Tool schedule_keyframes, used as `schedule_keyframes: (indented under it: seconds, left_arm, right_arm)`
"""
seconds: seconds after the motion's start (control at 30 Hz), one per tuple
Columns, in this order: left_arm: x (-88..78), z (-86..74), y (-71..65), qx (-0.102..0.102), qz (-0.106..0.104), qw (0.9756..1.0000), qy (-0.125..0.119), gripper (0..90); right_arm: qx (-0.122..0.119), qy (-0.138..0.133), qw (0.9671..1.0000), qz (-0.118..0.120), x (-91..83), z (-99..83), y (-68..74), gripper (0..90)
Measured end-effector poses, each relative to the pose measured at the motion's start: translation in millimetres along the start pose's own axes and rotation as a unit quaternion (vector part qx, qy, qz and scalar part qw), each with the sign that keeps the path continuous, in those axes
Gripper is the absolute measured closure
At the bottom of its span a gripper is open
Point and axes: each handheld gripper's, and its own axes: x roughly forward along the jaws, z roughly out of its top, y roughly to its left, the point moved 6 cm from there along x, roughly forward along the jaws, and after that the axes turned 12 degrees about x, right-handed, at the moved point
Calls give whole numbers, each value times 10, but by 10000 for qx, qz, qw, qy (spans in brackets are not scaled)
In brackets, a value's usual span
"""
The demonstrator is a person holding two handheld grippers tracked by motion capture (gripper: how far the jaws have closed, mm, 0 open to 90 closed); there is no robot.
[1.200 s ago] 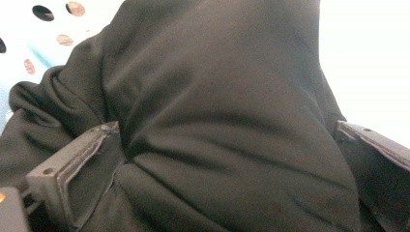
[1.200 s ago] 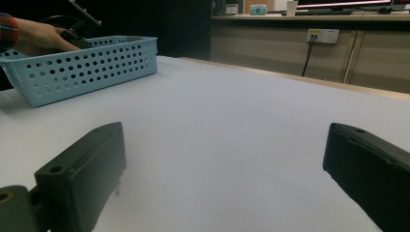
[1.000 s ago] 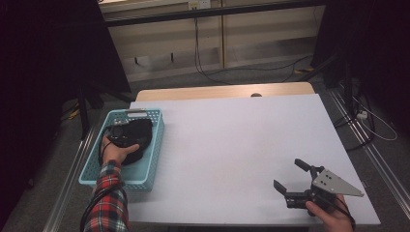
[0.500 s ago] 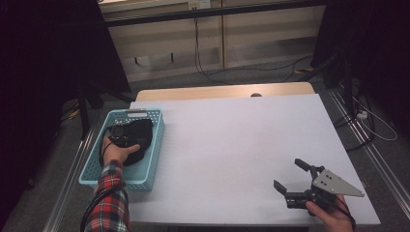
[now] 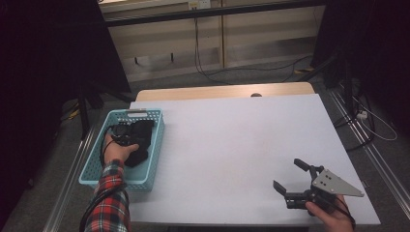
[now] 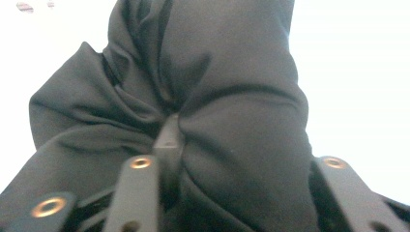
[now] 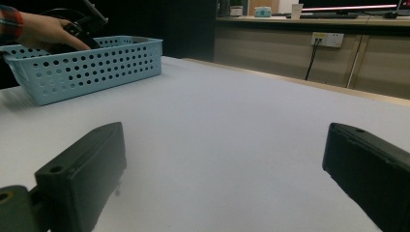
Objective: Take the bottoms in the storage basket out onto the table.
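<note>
A light-blue perforated basket [image 5: 145, 180] stands on the left side of the white table [image 5: 232, 135]. Inside it lies a bunched black cloth [image 5: 141, 131]. My left gripper [image 5: 124, 137] reaches down into the basket, held by a hand with a red plaid sleeve. Its jaws have just been closing, and in the left gripper view the black cloth [image 6: 217, 72] bulges in folds between them, pinched by my left gripper [image 6: 241, 169]. My right gripper [image 5: 286, 173] rests open at the table's near right, nothing between its jaws. The right gripper view looks past my right gripper [image 7: 222, 145] to the basket [image 7: 96, 63] far off.
A wooden strip [image 5: 217, 92] borders the table's far edge. Beyond it are beige cabinets [image 5: 212, 38] with cables [image 5: 270, 70] on the floor. Dark stands flank both sides of the table. The broad middle of the tabletop is bare white.
The left hand has shifted slightly in the basket on the black cloth. The right gripper has stayed where it was.
</note>
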Motion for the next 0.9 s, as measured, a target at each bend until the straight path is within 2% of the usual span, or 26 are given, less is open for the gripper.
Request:
schedule_keyframes:
  seconds: [0.07,0.2,0.33,0.53,0.6,0.8,0.9]
  left_arm:
    - [-10,-4,5,-64,-62,10000,22,621]
    - [-21,16,-9,-39,-78,9998,198,643]
    - [-34,18,3,-180,-117,9997,152,656]
    - [-97,39,12,-348,-160,9988,298,672]
    - [-110,44,15,-510,-154,9982,257,677]
    - [-202,68,56,-664,-107,9974,269,688]
    - [-321,132,93,-752,-94,9970,184,693]
  right_arm:
    - [-9,-1,10000,4,1,-1,-2,9]
    - [-10,-1,10000,4,3,0,-3,9]
    - [18,0,10000,-6,6,-3,-5,9]
    - [29,-5,10000,12,0,-4,-11,9]
    - [33,-13,10000,14,-1,-2,-12,9]
    - [43,-30,10000,1,-14,2,-11,9]
    - [48,-39,10000,6,-16,4,-13,9]
